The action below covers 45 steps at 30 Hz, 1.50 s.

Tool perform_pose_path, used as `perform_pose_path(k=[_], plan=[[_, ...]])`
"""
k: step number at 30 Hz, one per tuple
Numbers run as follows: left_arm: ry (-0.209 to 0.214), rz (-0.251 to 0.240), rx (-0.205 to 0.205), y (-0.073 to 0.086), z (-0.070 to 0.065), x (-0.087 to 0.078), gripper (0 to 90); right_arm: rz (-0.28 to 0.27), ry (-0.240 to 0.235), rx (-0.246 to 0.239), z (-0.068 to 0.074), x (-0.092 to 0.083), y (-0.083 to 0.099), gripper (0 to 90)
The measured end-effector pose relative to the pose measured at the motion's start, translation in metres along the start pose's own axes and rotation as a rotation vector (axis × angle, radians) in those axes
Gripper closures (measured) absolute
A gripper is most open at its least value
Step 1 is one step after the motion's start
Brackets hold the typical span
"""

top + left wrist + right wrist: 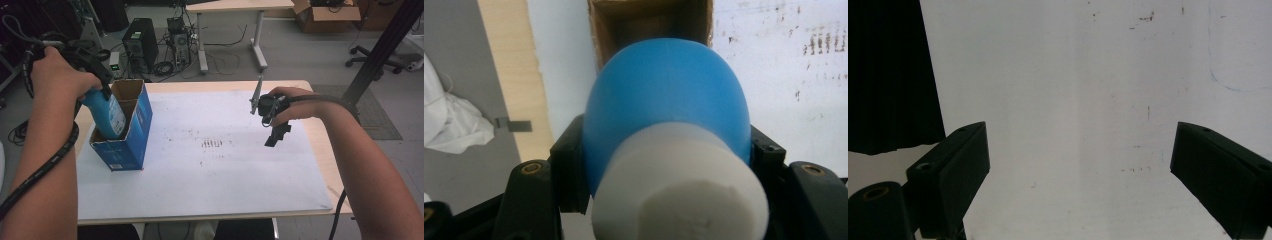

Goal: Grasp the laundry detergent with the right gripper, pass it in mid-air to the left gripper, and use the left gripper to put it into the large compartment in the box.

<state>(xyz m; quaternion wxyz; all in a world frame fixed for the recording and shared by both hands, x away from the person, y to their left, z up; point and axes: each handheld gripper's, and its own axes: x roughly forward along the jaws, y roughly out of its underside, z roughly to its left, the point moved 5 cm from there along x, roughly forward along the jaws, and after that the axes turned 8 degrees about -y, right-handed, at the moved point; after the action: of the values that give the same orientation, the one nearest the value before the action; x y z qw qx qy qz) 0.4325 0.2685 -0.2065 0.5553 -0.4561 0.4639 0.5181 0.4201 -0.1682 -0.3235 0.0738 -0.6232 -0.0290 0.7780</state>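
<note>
Closest to me in the left gripper view, my left hand-held gripper [669, 155] is clamped on the blue bottle [664, 105], one black jaw on each side of its shoulder just below the white cap [679, 185], which faces the camera. I judge the step in hand to be lowering this bottle into the open blue carton [131, 127].

From the high view, the bottle's bottom end is already inside the carton's nearer compartment, with the upper body and cap above the rim. Its long axis runs near upright but tilted: cap up and towards my left hand [57, 75], base down and in towards the carton. The label faces right, towards the middle of the counter [225, 165].

Next, I think, comes straightening the bottle so it clears the cardboard divider, sinking it until the base meets the carton floor, and only then easing the jaws apart. I cannot tell how deep the base sits.

Farther out on the right, my right hand-held gripper [272, 127] hangs above the white mat [1073, 100] with jaws spread wide and nothing between them, well apart from the carton.
</note>
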Motion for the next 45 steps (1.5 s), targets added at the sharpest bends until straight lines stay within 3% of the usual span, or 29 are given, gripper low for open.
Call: perform_pose_path(k=[24,31,45], plan=[[0.014,0.004,0.011,-0.003,-0.011,0.064,37.8,-0.008,-0.013,-0.009,0.001,0.009,-0.004,9.2],[0.005,0.037,0.021,-0.003,-0.015,0.084,37.8,-0.001,-0.016,-0.006,0.002,0.012,-0.004,9.3],[0.034,0.037,0.005,-0.003,-0.016,0.106,37.8,0.000,-0.017,-0.005,0.001,0.016,-0.002,9.3]])
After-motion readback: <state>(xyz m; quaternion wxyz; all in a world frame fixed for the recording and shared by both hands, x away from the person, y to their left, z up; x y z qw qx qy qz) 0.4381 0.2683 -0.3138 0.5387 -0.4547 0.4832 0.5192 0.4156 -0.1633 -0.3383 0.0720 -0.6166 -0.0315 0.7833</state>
